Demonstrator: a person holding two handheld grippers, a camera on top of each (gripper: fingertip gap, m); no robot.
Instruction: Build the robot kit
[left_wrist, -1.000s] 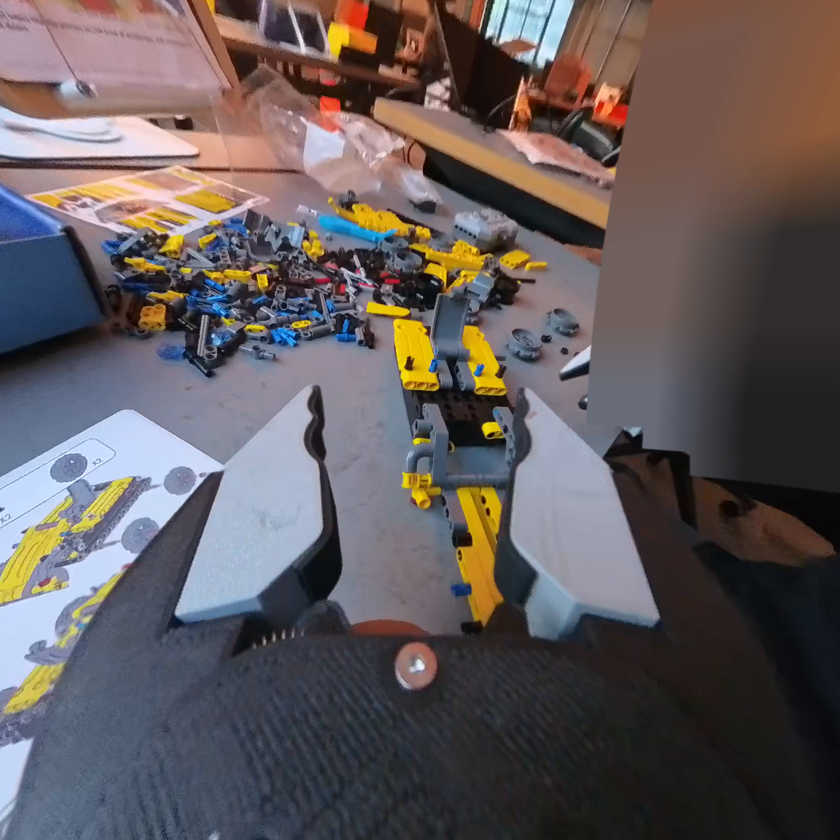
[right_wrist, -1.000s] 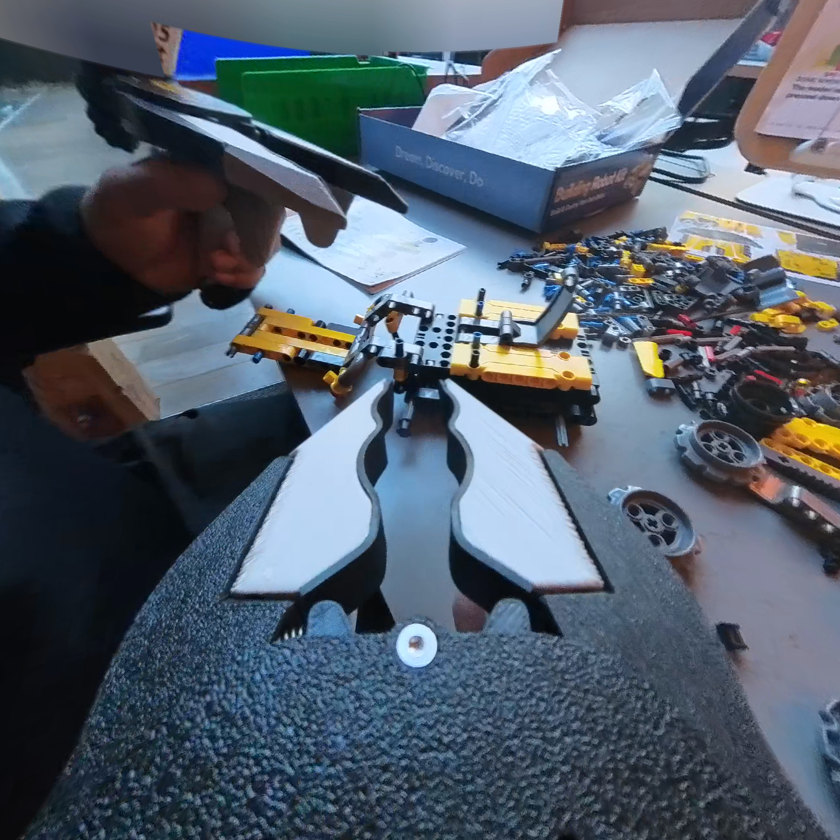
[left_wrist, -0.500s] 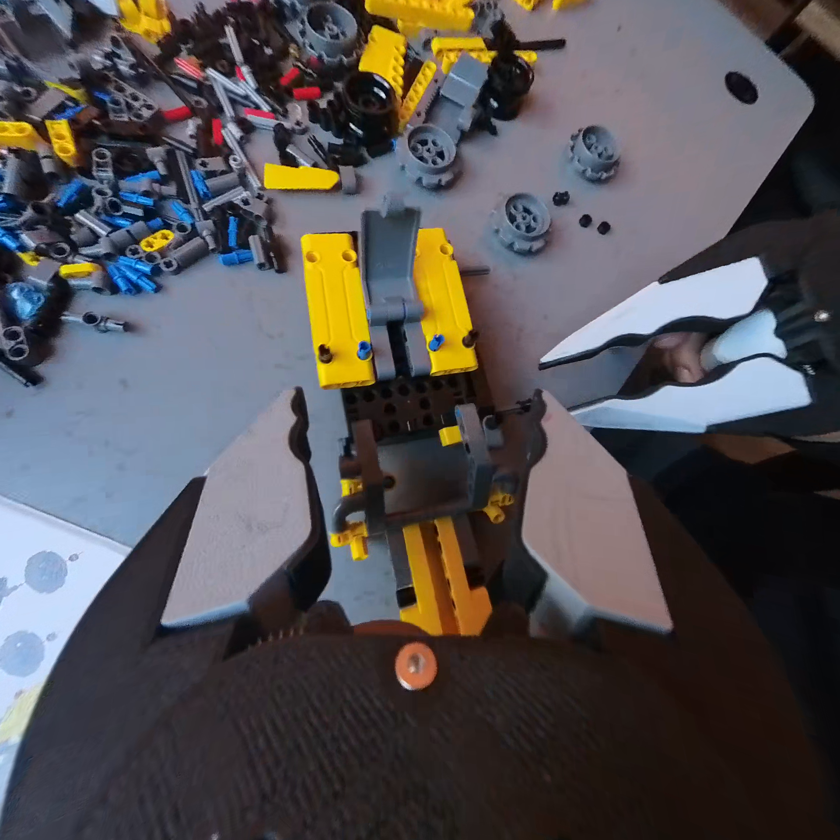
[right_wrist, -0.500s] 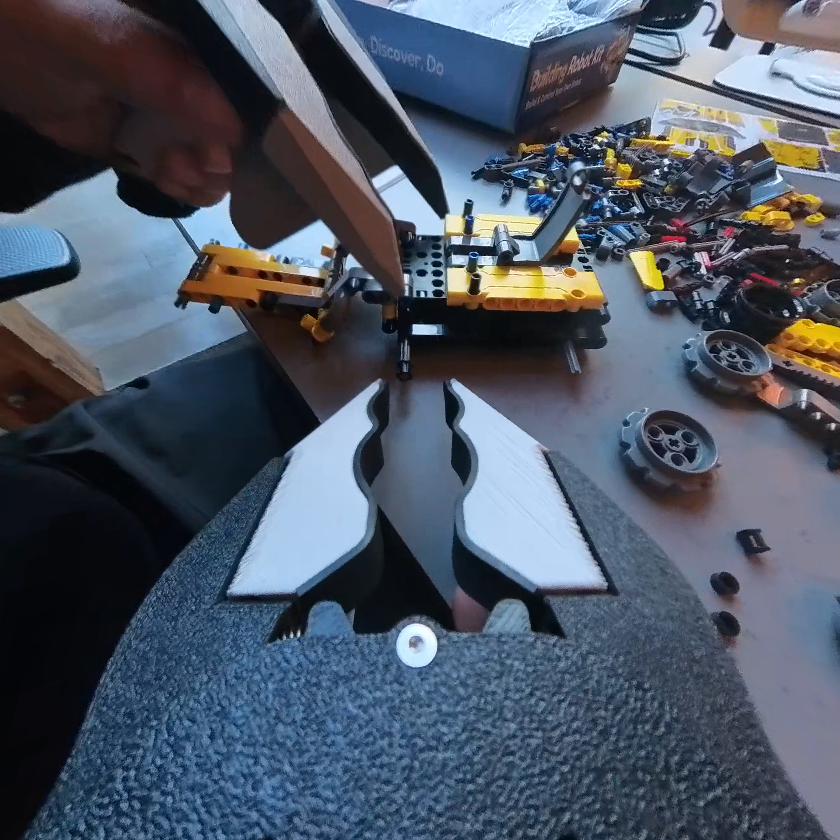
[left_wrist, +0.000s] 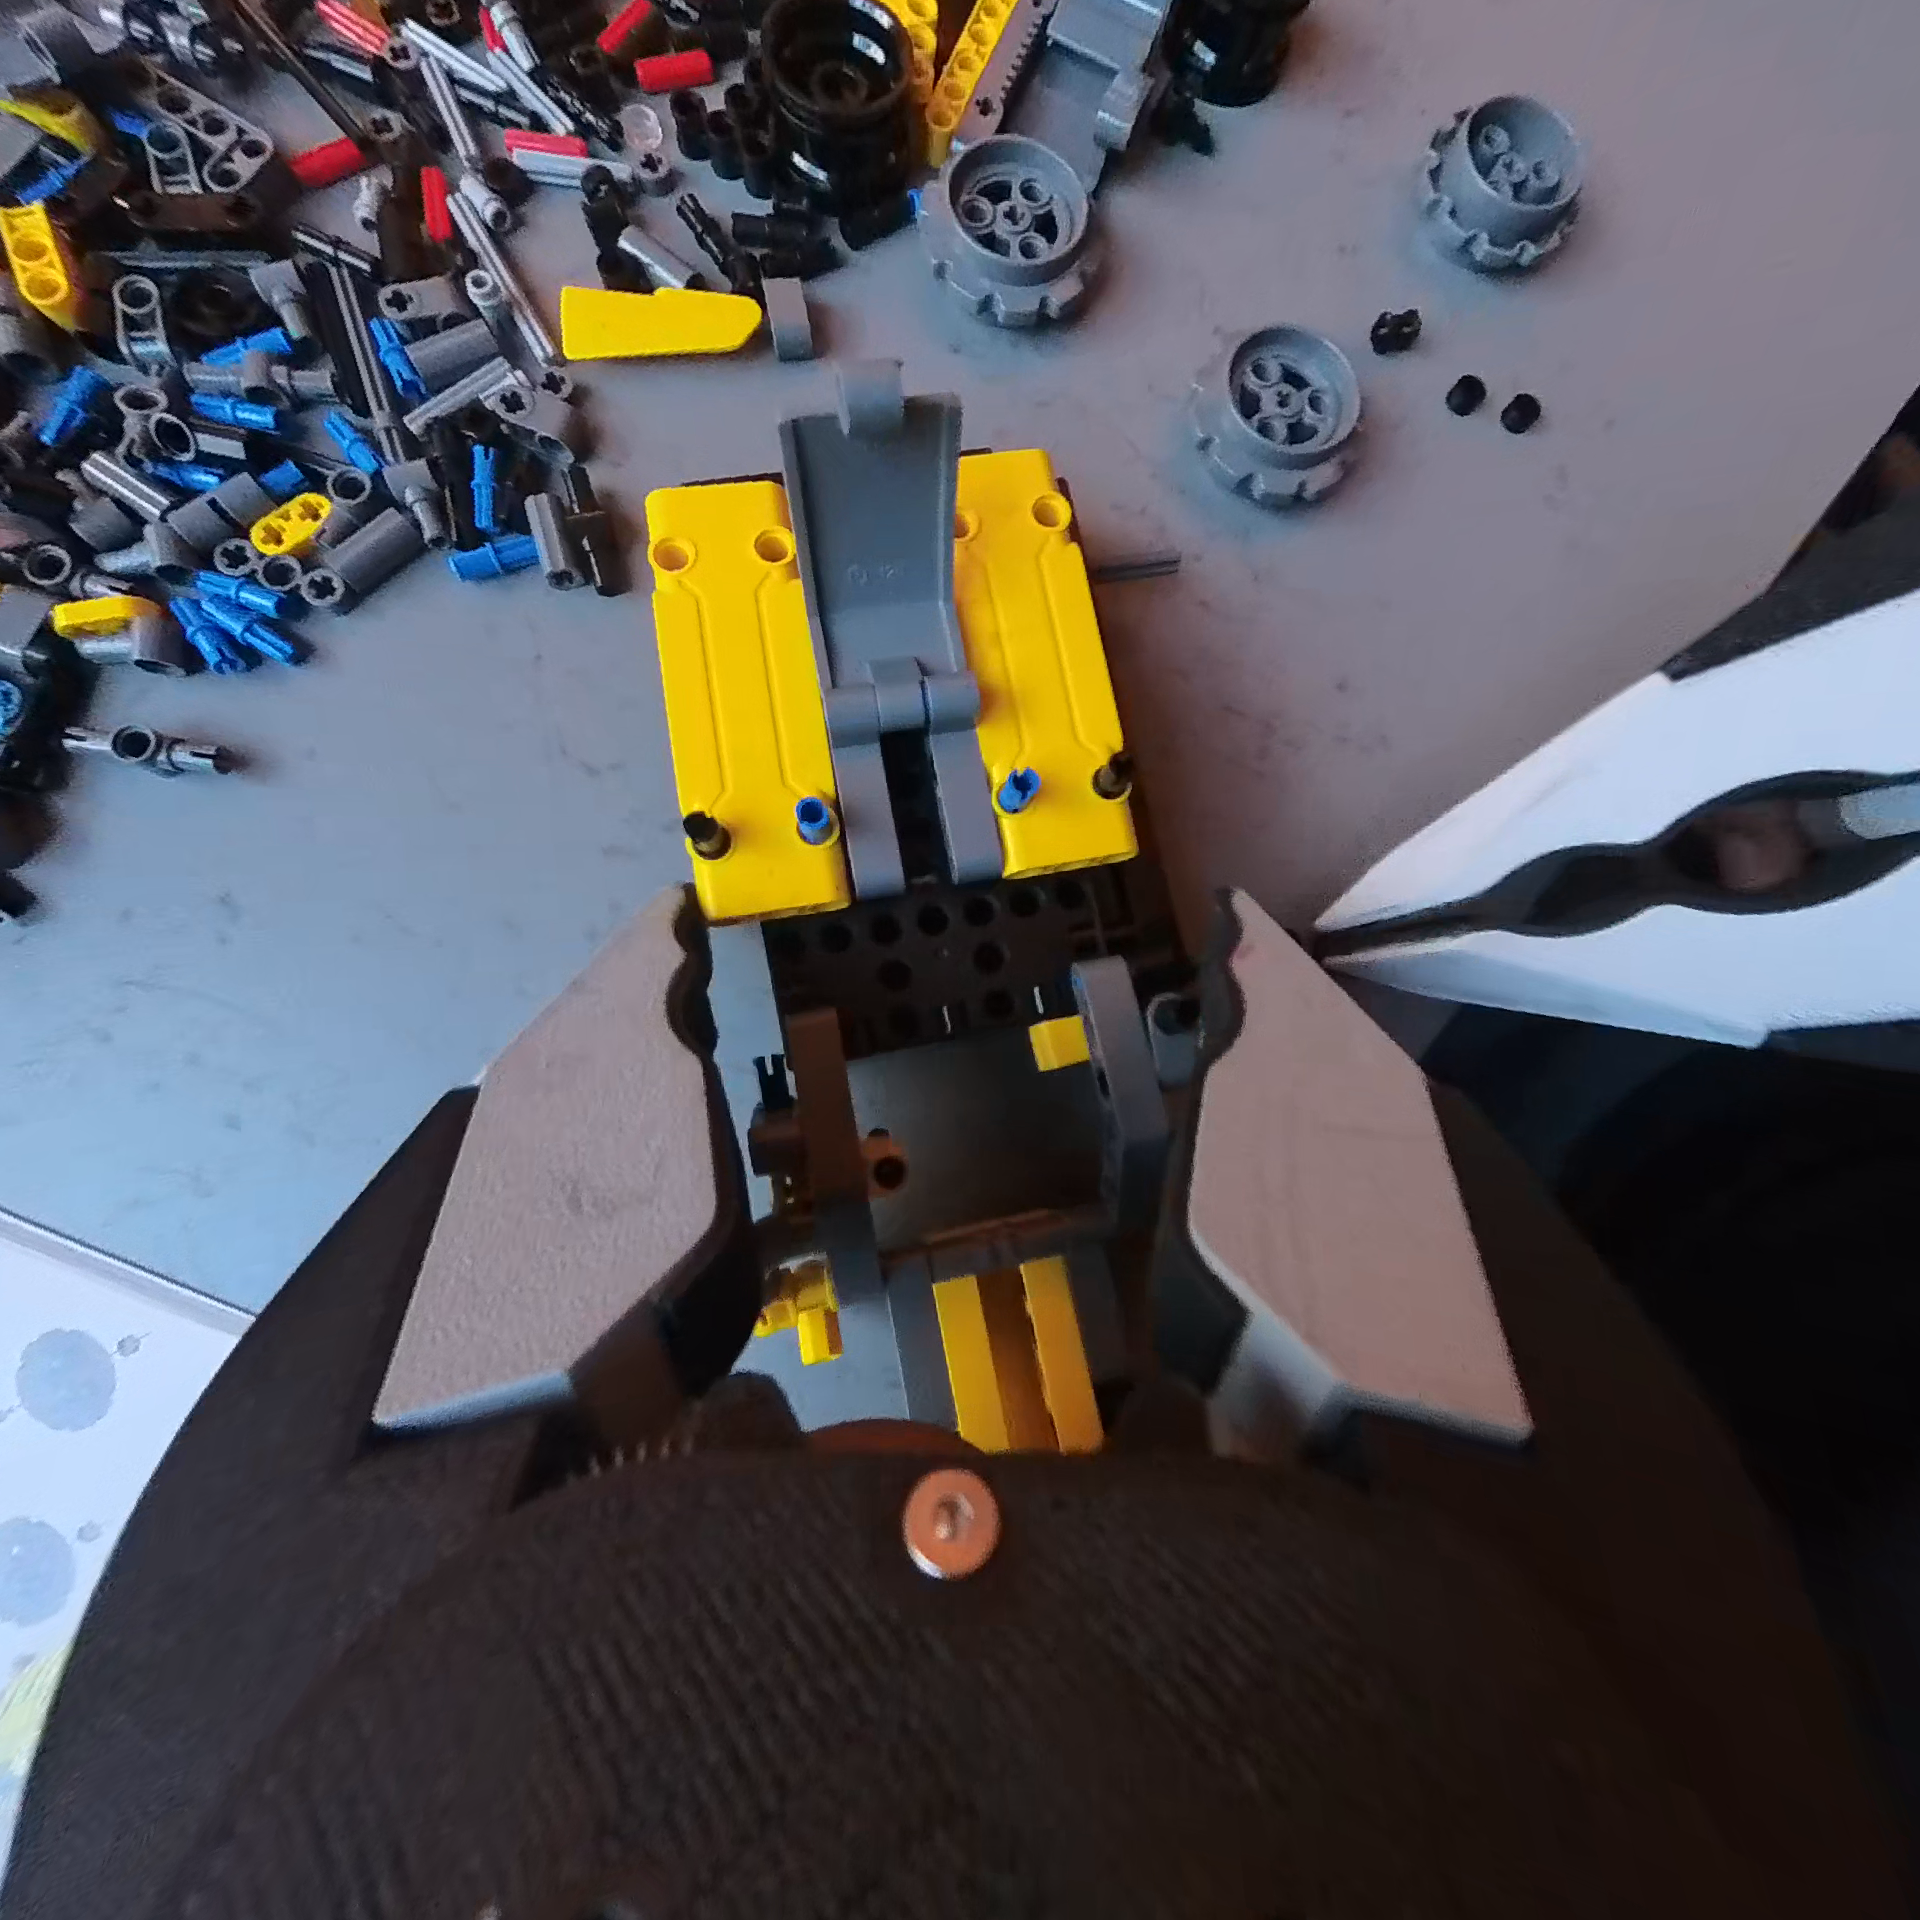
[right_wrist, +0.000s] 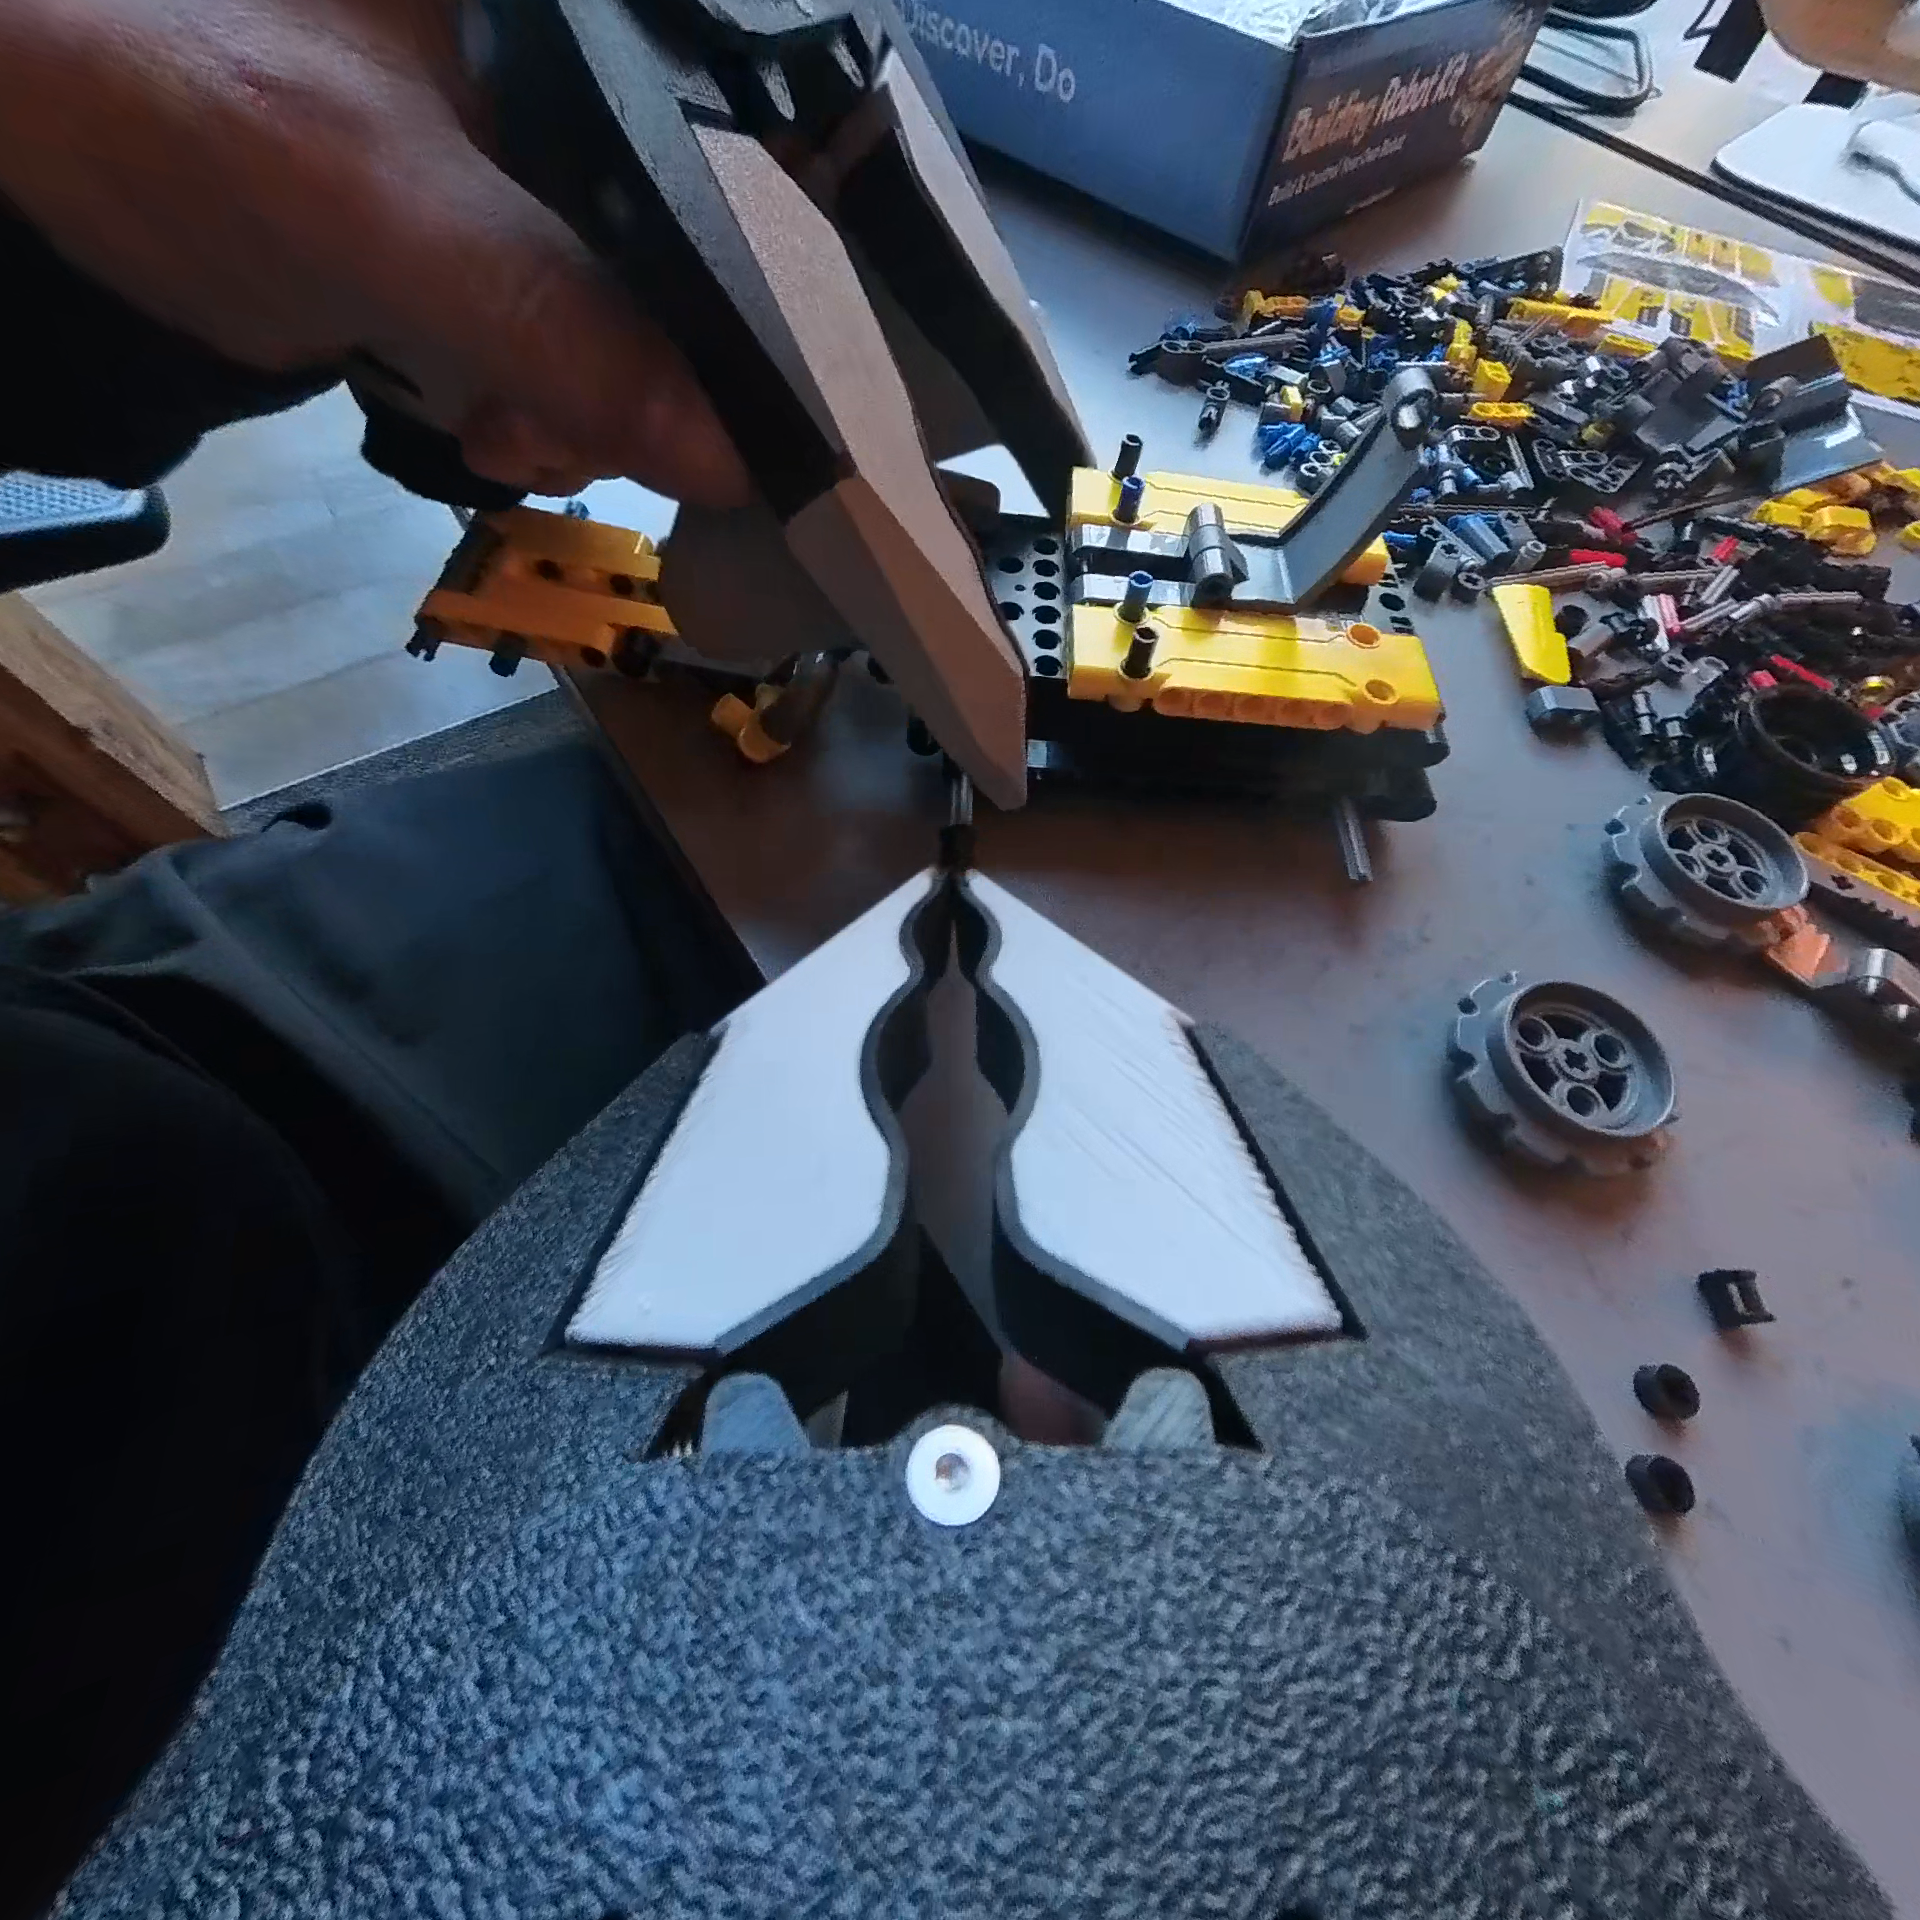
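A half-built yellow, black and grey brick vehicle (left_wrist: 738, 675) lies on the grey table, also in the right wrist view (right_wrist: 1247, 655). My left gripper (left_wrist: 956, 935) is open and comes down over the model's black and grey middle. One finger is at each side, close to or touching it. It also shows in the right wrist view (right_wrist: 1039, 644), held by a hand. My right gripper (right_wrist: 951, 883) is shut, its tips pinched on the end of a thin black axle (right_wrist: 956, 826) that sticks out of the model's near side. It also shows in the left wrist view (left_wrist: 1330, 935).
A pile of loose bricks and pins (left_wrist: 312, 312) lies beyond and left of the model. Grey wheels (left_wrist: 1278, 410) (right_wrist: 1558, 1081) lie to its right. A blue box (right_wrist: 1195, 104) stands at the back. An instruction sheet (left_wrist: 73, 1455) lies near left. The model's yellow front end (right_wrist: 540, 592) overhangs the table's edge (right_wrist: 665, 810).
My left gripper has swung down over the model and straddles it. My right gripper has moved forward to the model's side and closed from part open onto the black axle.
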